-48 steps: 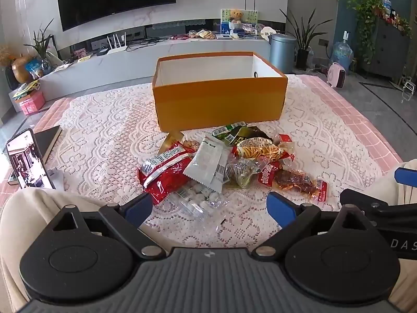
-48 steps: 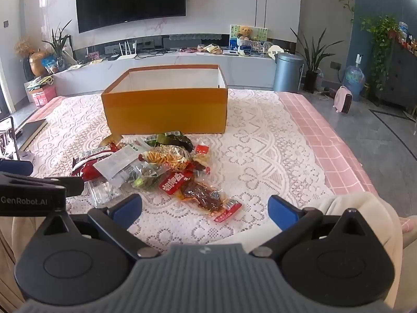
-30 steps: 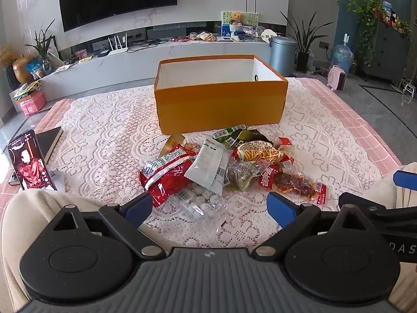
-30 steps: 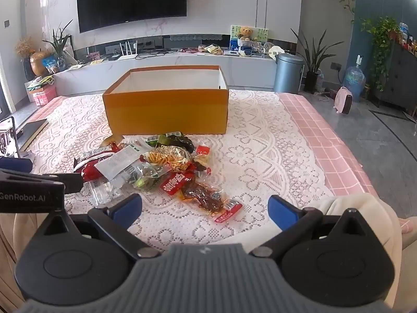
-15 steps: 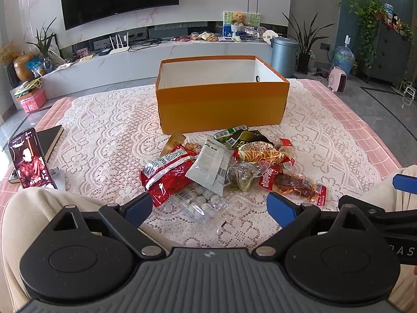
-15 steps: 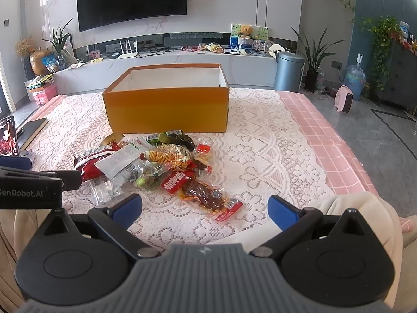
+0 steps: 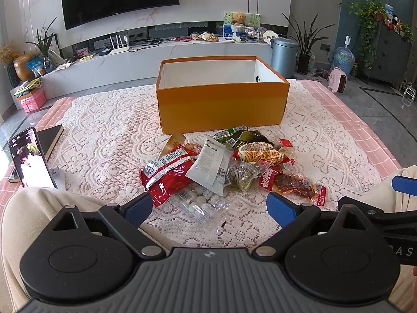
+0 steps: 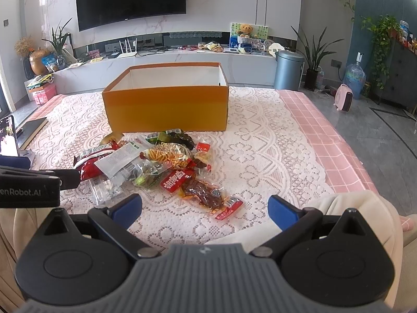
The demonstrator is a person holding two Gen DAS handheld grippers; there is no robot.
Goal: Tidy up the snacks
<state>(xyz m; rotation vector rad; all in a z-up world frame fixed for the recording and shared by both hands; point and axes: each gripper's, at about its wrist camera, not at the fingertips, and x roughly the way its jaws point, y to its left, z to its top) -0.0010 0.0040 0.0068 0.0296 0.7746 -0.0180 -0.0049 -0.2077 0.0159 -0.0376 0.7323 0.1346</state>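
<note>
On the white lace-covered table [image 7: 104,130] the open orange cardboard box [image 7: 221,104], its interior hidden, stood just behind the heaped snack packets [image 7: 221,167], while the left gripper [image 7: 209,207] and right gripper [image 8: 204,208] hung near them, jaws wide apart.

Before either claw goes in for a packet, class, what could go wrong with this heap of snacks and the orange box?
1. The white packet lies across the red bag and the clear candy bag; pulling one may drag the others.
2. The clear bag is thin and crinkly, so it could slip from a pinch.
3. The orange box has tall walls; a low carry could snag its rim.
</note>
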